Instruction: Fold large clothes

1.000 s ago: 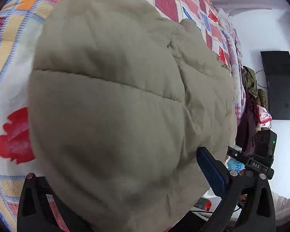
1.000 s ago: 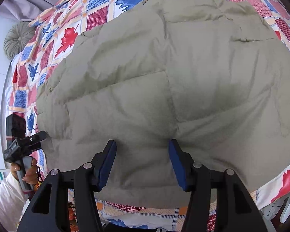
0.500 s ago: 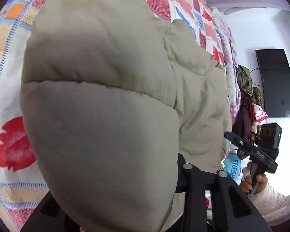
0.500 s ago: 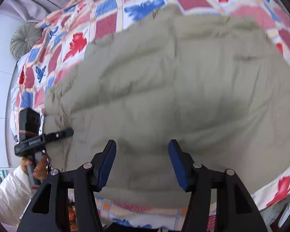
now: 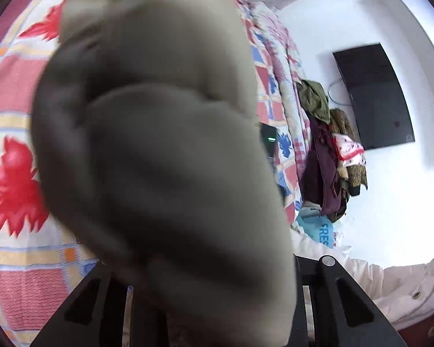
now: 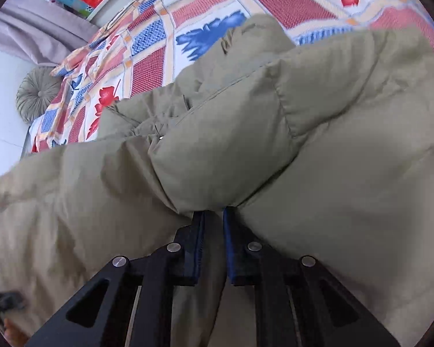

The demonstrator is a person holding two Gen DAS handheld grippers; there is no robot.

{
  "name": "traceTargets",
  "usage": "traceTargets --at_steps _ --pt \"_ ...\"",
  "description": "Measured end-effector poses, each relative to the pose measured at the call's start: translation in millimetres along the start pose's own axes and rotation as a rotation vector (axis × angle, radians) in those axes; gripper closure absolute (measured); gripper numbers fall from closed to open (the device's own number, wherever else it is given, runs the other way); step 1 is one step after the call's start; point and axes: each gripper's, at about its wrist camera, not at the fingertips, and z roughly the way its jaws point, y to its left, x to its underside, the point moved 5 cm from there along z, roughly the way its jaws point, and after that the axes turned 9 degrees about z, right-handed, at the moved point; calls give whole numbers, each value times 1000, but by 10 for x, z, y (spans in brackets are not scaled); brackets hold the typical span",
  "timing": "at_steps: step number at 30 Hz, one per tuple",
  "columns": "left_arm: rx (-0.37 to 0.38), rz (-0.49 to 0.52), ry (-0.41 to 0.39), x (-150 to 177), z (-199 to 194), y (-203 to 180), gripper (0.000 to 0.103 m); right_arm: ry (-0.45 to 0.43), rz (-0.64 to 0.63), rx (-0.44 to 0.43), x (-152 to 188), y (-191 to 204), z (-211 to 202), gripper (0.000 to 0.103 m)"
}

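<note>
A large olive padded jacket (image 6: 332,144) lies on a patchwork bedspread (image 6: 205,8) with red and blue leaves. In the right wrist view my right gripper (image 6: 213,217) is shut on a fold at the jacket's near edge, its blue pads (image 6: 200,248) pinching the cloth. In the left wrist view the jacket (image 5: 159,159) hangs lifted and bulging close to the lens, blurred, above the bedspread (image 5: 11,101). My left gripper (image 5: 214,295) is shut on it, and the cloth hides its fingertips.
A dark screen (image 5: 373,95) hangs on the white wall past the bed's edge, with a heap of clothes (image 5: 327,156) beside it. A white sleeve (image 5: 390,283) shows at the lower right. A round grey cushion (image 6: 36,92) sits at the bed's far left.
My left gripper closed on the jacket's edge and lifted it up off the bed. My right gripper moved onto the near edge and closed on a fold of the cloth.
</note>
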Motion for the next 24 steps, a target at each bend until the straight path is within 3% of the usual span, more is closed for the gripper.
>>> traceTargets --at_steps 5,8,12,14,16,21,24 --pt "-58 63 54 -195 454 -581 71 38 88 -91 -43 -170 112 94" --pt "-140 110 92 -267 722 -837 71 63 128 -133 -68 -240 161 98" --pt "-164 141 133 -367 984 -1058 68 127 172 -181 -131 -321 117 98" --pt "-145 162 158 -392 1089 -1139 59 110 171 -164 -172 -404 -80 98" --pt "-110 172 188 -372 1132 -1120 42 62 191 -169 -200 -556 -384 93" --pt "4 159 253 -445 1671 -1284 37 -31 278 -165 -97 -1126 -1048 93" --pt "91 176 276 -461 2013 -1328 17 -64 332 -153 26 -1448 -1287 93"
